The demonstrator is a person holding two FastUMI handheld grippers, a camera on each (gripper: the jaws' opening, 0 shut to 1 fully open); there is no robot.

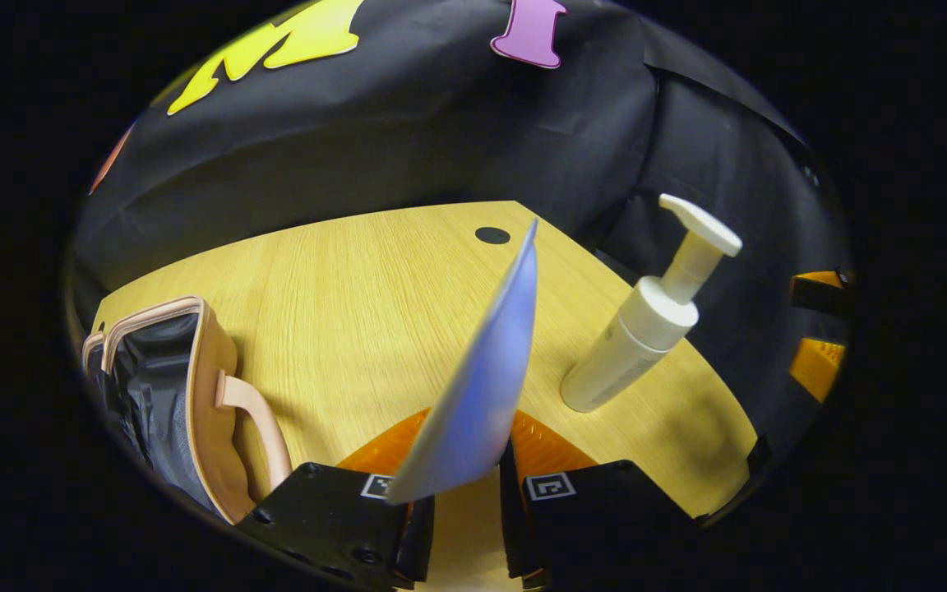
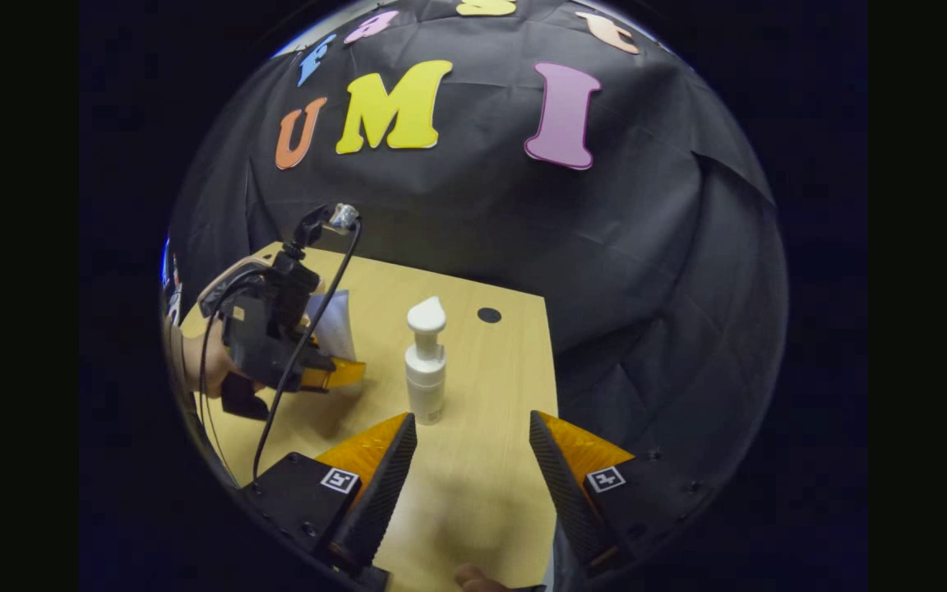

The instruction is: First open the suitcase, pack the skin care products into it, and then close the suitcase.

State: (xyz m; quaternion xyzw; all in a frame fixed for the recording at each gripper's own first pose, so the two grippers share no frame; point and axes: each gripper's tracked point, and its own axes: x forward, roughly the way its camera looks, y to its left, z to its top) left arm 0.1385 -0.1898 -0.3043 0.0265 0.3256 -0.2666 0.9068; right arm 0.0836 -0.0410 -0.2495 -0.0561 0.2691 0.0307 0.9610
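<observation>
Left gripper view is showing the light wooden table spreading out under the booth's black cloth wall, with a small dark round hole lying near its far edge. At the left rim of this view the peach-pink hard-shell suitcase is standing open, showing its dark fabric lining and its curved peach handle facing the table. The left gripper is sitting at the bottom of the view, its jaws clenching the lower end of a flat pale blue-white packet, which is rising tilted away from the camera above the table. Just right of the packet, a white pump bottle with a long nozzle is standing on the table, appearing to lean through the lens, apart from the packet and well apart from the suitcase.

Right gripper view is showing the same table from the other side. The right gripper is hovering low over the near part of the table with its jaws spread wide and gripping nothing. The pump bottle is standing upright just beyond the gap between them. Farther left, a hand is holding the left gripper, with the pale packet sticking up from it and a black cable trailing down.
</observation>
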